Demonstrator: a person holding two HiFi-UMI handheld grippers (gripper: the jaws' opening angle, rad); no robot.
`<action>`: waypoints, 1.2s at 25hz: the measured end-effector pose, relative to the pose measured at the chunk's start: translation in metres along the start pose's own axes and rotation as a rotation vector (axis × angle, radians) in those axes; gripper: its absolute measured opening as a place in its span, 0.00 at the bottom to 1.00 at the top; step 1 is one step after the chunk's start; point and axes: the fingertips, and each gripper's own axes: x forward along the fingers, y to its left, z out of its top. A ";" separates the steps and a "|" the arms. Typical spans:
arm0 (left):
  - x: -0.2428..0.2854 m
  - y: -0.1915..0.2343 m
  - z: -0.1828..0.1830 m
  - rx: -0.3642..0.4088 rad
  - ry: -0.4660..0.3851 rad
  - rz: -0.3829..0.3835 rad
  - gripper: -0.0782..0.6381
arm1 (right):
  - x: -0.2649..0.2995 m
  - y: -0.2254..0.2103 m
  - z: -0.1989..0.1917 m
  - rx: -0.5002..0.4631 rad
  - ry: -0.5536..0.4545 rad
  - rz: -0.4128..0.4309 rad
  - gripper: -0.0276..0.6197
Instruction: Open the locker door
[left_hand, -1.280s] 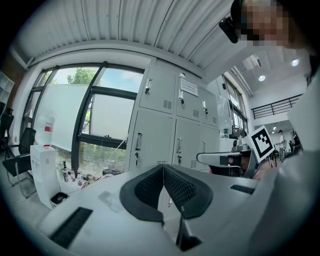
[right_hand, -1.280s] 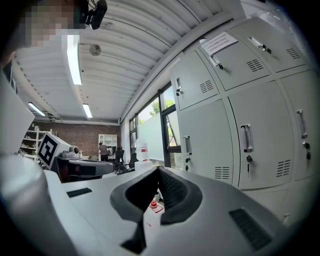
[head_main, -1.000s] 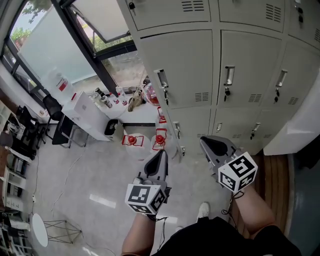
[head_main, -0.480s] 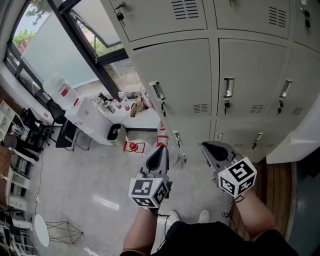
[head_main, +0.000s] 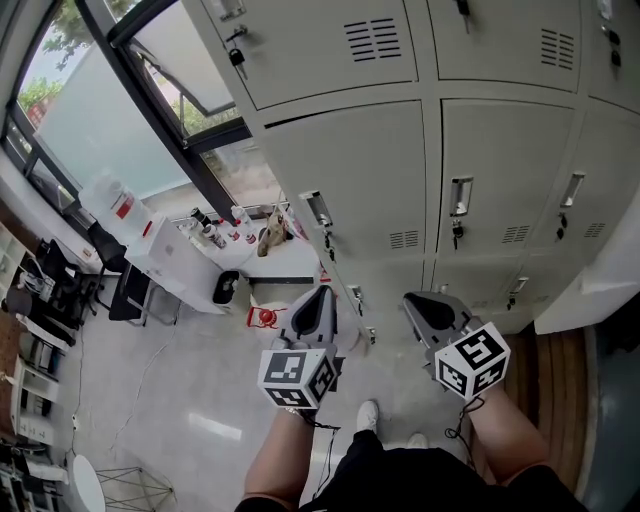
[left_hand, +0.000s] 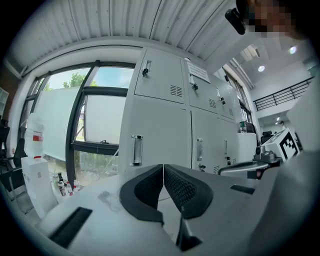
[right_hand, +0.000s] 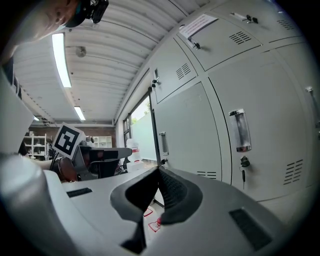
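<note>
The locker door (head_main: 345, 170) nearest the claws is the left one in the middle row of the grey bank, right by the window (head_main: 110, 95). It looks shut. Its upright handle (head_main: 318, 210) sits on the door's left side with a key hanging just below.

Both claws hang low in front of the lockers, well apart from any handle and not touching anything. The left claw (left_hand: 163, 167) has its ribbed pads pressed together with nothing between them, pointing roughly at that door. The right claw (right_hand: 159, 172) is pressed together too, also empty, just beside the left one in the head view.

Off to the left there's a white surface (head_main: 165, 250) under the window with some small bottles (head_main: 205, 228) on it, then pale floor (head_main: 170, 370).
</note>
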 end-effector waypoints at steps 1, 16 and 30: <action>0.005 0.006 0.003 0.002 -0.002 -0.002 0.13 | 0.004 -0.001 0.002 0.001 -0.001 -0.008 0.13; 0.084 0.079 0.016 0.042 -0.007 0.002 0.27 | 0.055 -0.022 0.004 0.023 0.016 -0.113 0.13; 0.133 0.111 0.015 0.107 -0.027 0.131 0.47 | 0.062 -0.042 -0.002 0.038 0.032 -0.186 0.13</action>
